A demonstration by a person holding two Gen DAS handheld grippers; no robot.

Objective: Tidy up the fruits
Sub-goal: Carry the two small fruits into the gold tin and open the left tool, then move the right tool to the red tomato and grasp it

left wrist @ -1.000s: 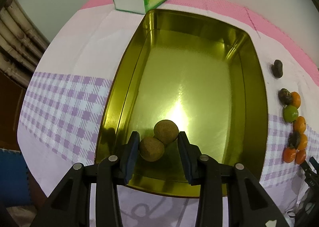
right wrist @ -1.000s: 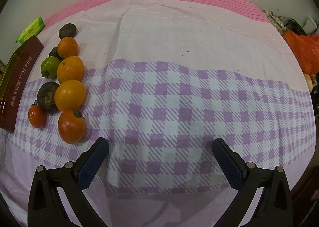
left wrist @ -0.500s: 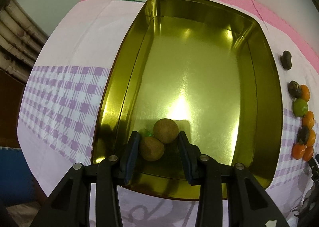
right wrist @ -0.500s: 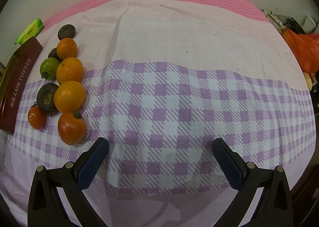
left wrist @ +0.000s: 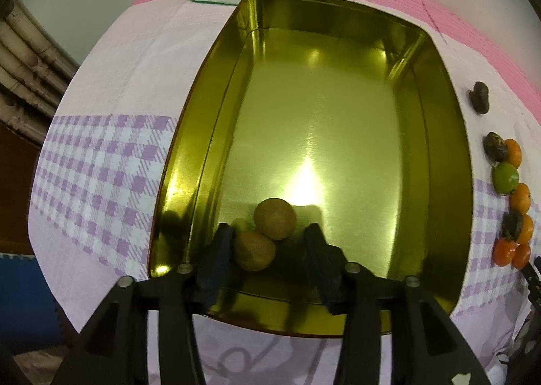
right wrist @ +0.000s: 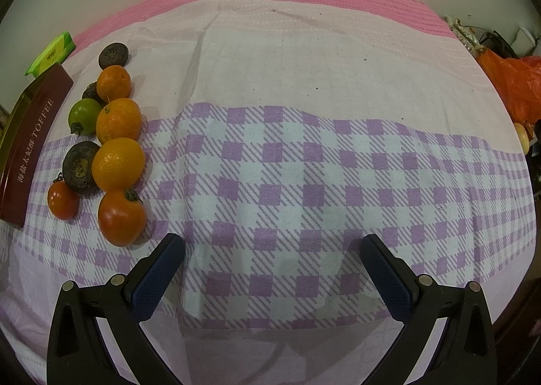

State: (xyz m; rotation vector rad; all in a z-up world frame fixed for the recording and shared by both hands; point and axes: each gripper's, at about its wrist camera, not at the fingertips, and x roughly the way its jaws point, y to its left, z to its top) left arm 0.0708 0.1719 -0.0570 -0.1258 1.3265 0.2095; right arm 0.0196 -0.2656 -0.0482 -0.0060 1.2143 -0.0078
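While the left gripper jaws are opening, a brown fuzzy oval kiwi sits between them against the left pad, clear of the right, long axis roughly across the jaws. It lies in the gold rectangular metal tin, touching a second round brown kiwi just ahead. Right gripper jaws stand wide, empty, over the purple checked cloth; a row of orange, red, green and dark fruits lies ahead-left of them.
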